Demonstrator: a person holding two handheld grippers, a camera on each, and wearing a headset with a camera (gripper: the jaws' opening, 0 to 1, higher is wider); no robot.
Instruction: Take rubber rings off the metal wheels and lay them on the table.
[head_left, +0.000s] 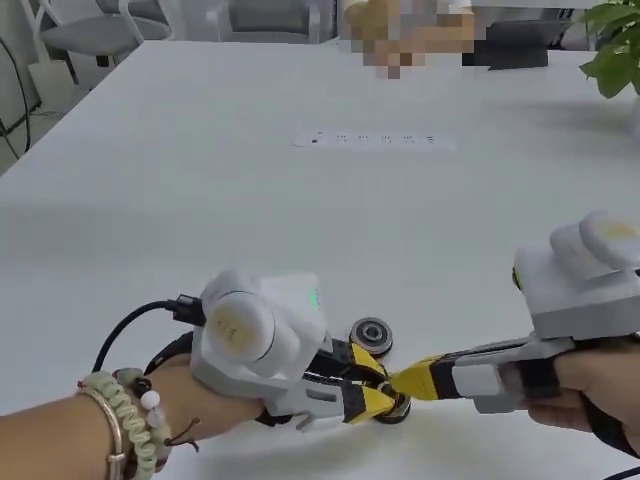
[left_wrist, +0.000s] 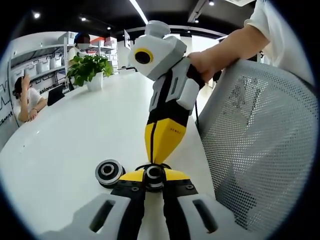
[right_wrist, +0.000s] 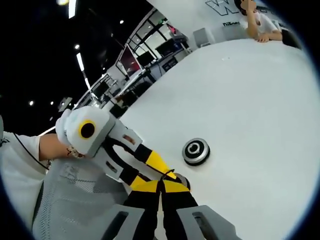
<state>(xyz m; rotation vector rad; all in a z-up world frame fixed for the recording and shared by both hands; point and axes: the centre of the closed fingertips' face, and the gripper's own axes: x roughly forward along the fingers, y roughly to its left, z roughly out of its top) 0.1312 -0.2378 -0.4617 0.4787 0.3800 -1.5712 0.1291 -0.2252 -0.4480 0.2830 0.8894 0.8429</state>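
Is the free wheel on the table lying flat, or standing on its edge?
Lying flat. The wheel rests on the table with its round face and hub turned up.

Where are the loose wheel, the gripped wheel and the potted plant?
loose wheel (head_left: 372, 335): head view, on its dark centre hub.
gripped wheel (left_wrist: 153, 174): left gripper view, on its centre hub.
potted plant (left_wrist: 89, 67): left gripper view, on its green leaves.
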